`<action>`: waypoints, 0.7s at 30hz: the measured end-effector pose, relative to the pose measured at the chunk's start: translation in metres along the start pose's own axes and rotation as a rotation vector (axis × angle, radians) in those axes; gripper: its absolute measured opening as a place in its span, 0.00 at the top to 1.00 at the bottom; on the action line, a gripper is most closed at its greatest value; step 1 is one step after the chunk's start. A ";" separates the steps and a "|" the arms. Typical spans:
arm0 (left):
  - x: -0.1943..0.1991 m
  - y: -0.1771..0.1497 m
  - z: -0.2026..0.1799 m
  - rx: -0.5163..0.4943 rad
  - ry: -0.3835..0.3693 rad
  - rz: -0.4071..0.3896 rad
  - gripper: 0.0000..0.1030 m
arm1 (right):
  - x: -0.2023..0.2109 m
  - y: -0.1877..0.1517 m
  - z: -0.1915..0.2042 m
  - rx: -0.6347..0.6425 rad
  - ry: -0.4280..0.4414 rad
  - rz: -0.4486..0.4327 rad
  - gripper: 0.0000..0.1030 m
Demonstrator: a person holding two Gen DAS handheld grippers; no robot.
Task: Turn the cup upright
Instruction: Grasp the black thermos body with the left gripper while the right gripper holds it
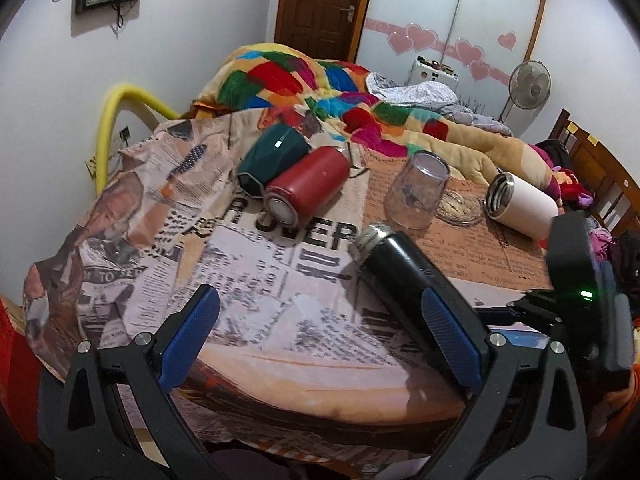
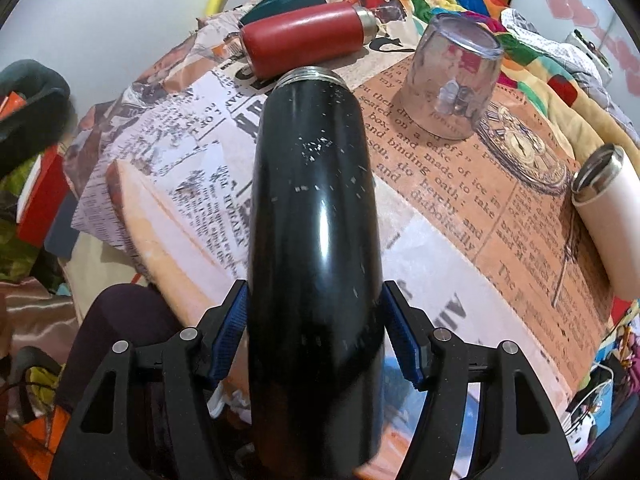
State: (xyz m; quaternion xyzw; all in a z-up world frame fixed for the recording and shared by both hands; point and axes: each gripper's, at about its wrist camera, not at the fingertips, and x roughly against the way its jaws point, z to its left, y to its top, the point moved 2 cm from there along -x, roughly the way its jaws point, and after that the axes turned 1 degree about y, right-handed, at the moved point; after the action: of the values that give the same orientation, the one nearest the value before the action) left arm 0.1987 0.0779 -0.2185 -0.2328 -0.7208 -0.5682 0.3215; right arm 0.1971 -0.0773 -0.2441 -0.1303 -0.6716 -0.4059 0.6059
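Black cup (image 2: 314, 216) lies tilted over the newsprint-covered surface (image 2: 440, 216), mouth pointing away, its body clamped between the pads of the right claw (image 2: 314, 336). Left claw (image 1: 320, 332) hangs wide open, holding nothing, just beside the cup.

L gripper (image 1: 320, 332) jaws wide apart, holding nothing; R gripper (image 2: 316, 336) clamped on black flask (image 2: 314, 200).
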 end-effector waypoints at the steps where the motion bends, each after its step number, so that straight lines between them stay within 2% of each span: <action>1: -0.002 0.000 -0.004 0.003 -0.016 0.009 0.01 | 0.009 -0.004 -0.001 -0.001 -0.002 -0.016 0.40; 5: -0.021 -0.001 -0.021 0.027 -0.094 0.101 0.01 | 0.043 -0.015 -0.006 -0.017 -0.038 -0.096 0.38; 9: -0.044 -0.006 -0.035 0.052 -0.171 0.206 0.01 | 0.078 -0.029 -0.021 -0.065 -0.131 -0.205 0.27; 12: -0.057 -0.008 -0.045 0.050 -0.200 0.264 0.01 | 0.092 -0.039 -0.029 -0.108 -0.200 -0.261 0.24; 16: -0.076 -0.013 -0.049 0.054 -0.185 0.352 0.09 | 0.101 -0.048 -0.034 -0.170 -0.175 -0.309 0.24; 18: -0.082 -0.012 -0.051 0.032 -0.150 0.374 0.13 | 0.103 -0.052 -0.034 -0.191 -0.159 -0.326 0.24; 21: -0.090 -0.010 -0.051 -0.003 -0.088 0.383 0.13 | 0.106 -0.061 -0.031 -0.211 -0.152 -0.349 0.24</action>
State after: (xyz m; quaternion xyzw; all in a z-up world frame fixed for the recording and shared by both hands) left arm 0.2642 0.0286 -0.2831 -0.3907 -0.6760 -0.4869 0.3915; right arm 0.1541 -0.1712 -0.1725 -0.1049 -0.6815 -0.5617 0.4572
